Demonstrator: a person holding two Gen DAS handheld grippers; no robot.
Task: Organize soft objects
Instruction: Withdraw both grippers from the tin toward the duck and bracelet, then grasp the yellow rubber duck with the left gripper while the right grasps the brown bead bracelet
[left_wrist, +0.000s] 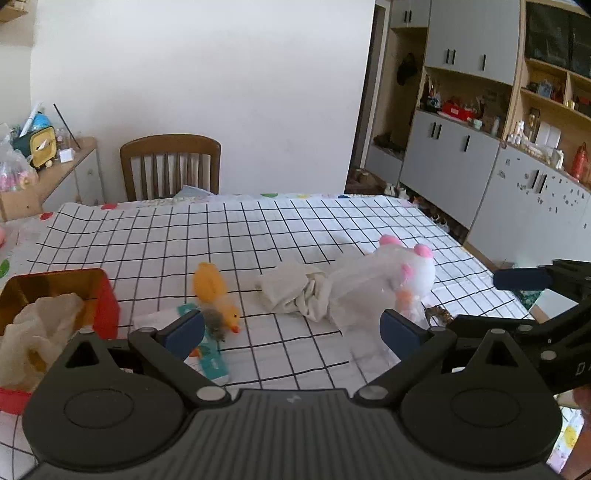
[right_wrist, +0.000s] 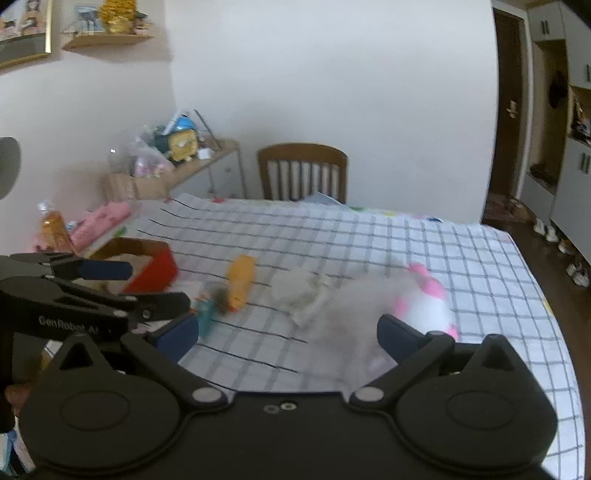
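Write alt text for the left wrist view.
Open left gripper hovers, holding nothing, above a checked tablecloth strewn with a yellow duck toy, a crumpled white cloth and a white-and-pink plush. A red tin holding cloth sits left; the right gripper's fingers enter from the right.

Right-wrist view motion-blurred: plush toy (right_wrist: 424, 306) and crumpled cloth (right_wrist: 303, 291) smeared.

Lit by soft, even daylight with only faint shadows on the checked tablecloth (left_wrist: 295, 236), bent by fisheye at the cupboards (left_wrist: 461, 155), sharp from the left wrist but smeared by motion blur around the plush toy (right_wrist: 424, 299) from the right.
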